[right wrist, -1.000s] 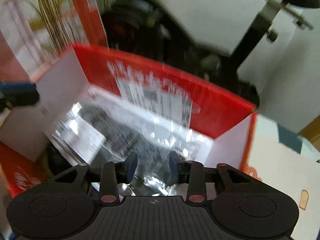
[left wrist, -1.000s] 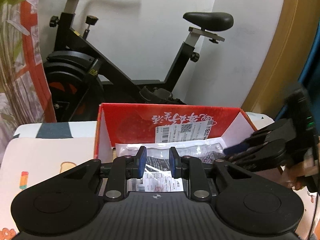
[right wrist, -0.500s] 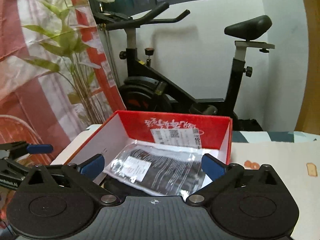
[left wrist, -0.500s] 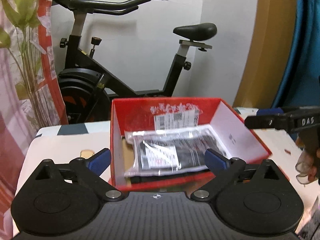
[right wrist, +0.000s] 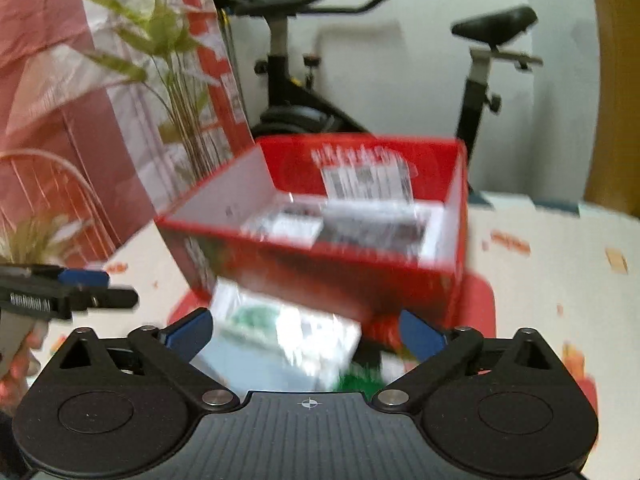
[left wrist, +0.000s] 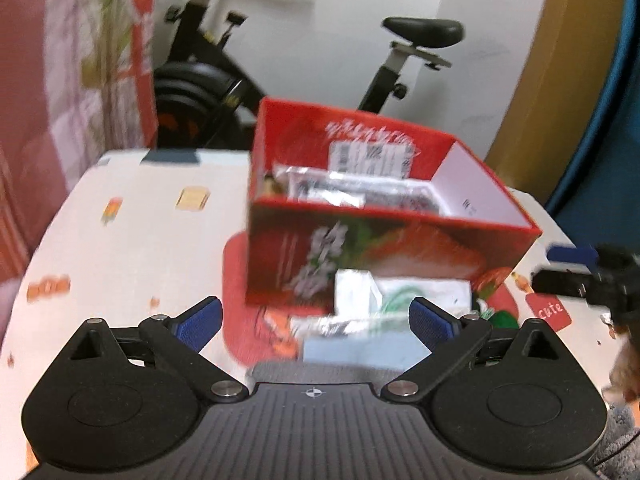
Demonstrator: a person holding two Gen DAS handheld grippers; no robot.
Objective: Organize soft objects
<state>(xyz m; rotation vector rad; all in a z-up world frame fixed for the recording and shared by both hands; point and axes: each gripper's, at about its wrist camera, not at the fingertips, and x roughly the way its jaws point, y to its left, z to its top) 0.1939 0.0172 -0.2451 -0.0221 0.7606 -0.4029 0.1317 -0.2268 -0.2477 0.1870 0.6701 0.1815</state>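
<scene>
Left gripper (left wrist: pixel 316 322) jaws apart, empty; right gripper (right wrist: pixel 306 330) jaws apart, closing slightly, empty; bagged item (left wrist: pixel 360 192) in red box (left wrist: pixel 360 256).

Ahead of your left tool stands the open red cardboard box (left wrist: pixel 384 264), white on its inner side walls, with a green-and-white picture on its front. Inside it you see a clear plastic packet with black content (left wrist: pixel 360 194). Just before your fingers lies a white packet with green print (right wrist: pixel 280 336). Under both is the cream tablecloth with small orange and red drawings (left wrist: pixel 132 248). Your fingertip pads (left wrist: pixel 200 322) are blue.
</scene>
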